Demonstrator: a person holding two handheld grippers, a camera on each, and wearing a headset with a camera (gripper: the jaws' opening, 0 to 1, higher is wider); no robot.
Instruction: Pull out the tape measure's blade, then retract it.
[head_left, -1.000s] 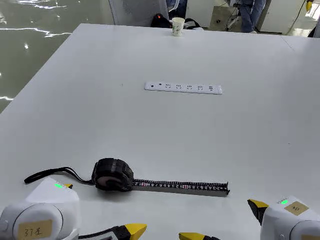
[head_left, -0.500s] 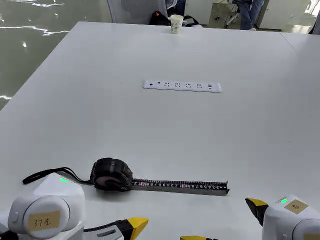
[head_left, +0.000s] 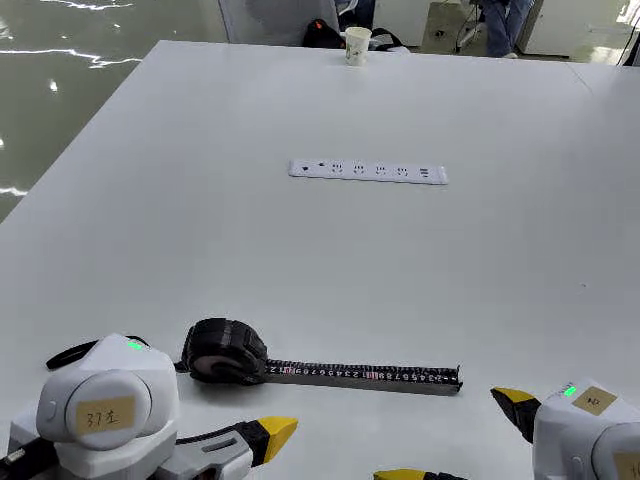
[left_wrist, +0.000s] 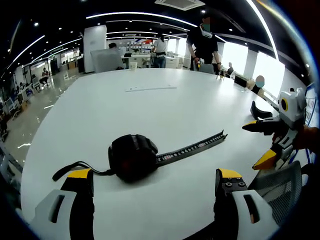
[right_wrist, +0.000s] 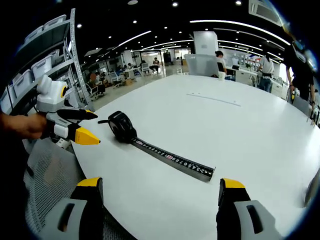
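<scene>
The tape measure (head_left: 226, 351) lies near the table's (head_left: 500, 260) near edge, its blade (head_left: 365, 375) pulled out flat toward 3 o'clock, as it was 1 second ago. The left gripper (left_wrist: 154, 175) has moved closer to the case from 7 o'clock, and in the head view its body now covers more of the black strap (head_left: 65, 354). Its 2 jaws stand wide apart and hold nothing. The right gripper (right_wrist: 160, 182) stays at about 4 o'clock of the blade's hooked end, jaws also spread wide and empty. A power strip (head_left: 367, 171) lies well beyond at 12 o'clock, and a paper cup (head_left: 358, 45) stands at the far edge.
</scene>
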